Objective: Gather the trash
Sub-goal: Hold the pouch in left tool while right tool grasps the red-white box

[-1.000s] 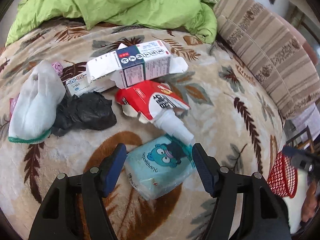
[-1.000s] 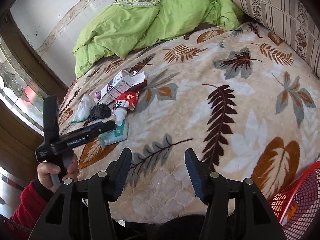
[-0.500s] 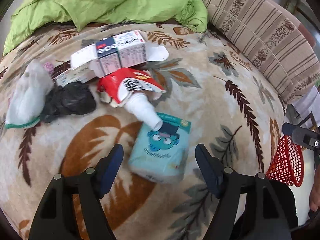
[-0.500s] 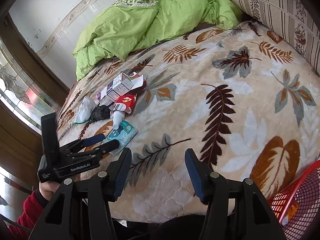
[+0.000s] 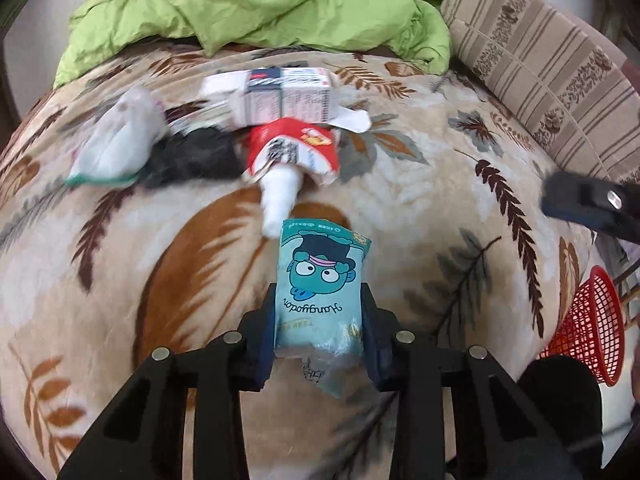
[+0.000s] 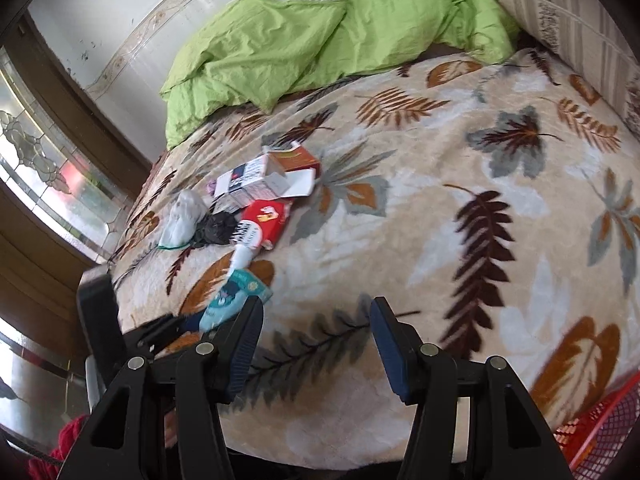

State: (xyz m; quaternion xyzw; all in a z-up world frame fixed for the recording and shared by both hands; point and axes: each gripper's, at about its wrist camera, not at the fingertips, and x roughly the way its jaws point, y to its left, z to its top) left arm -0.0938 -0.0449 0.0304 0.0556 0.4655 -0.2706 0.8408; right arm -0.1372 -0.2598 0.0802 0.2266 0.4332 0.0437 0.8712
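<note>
My left gripper (image 5: 319, 332) is shut on a light-blue tissue pack (image 5: 320, 292) with a cartoon face, held just above the leaf-patterned blanket. The pack also shows in the right wrist view (image 6: 228, 304), in the left gripper. Beyond it lie a red and white wrapper (image 5: 296, 152) with a white tube (image 5: 278, 200), a white carton (image 5: 284, 96), a black bag (image 5: 192, 156) and a white bag (image 5: 116, 136). My right gripper (image 6: 316, 344) is open and empty over the blanket's near edge. A red mesh basket (image 5: 588, 320) stands at the right below the bed.
A green quilt (image 5: 248, 4) is bunched at the back of the bed. A striped bolster (image 5: 540, 60) lies along the right side. The basket's rim (image 6: 604, 436) shows at the lower right of the right wrist view. A window (image 6: 44, 176) is on the left.
My left gripper has closed on the tissue pack and lifted it off the blanket. The right gripper has barely moved and stays open.
</note>
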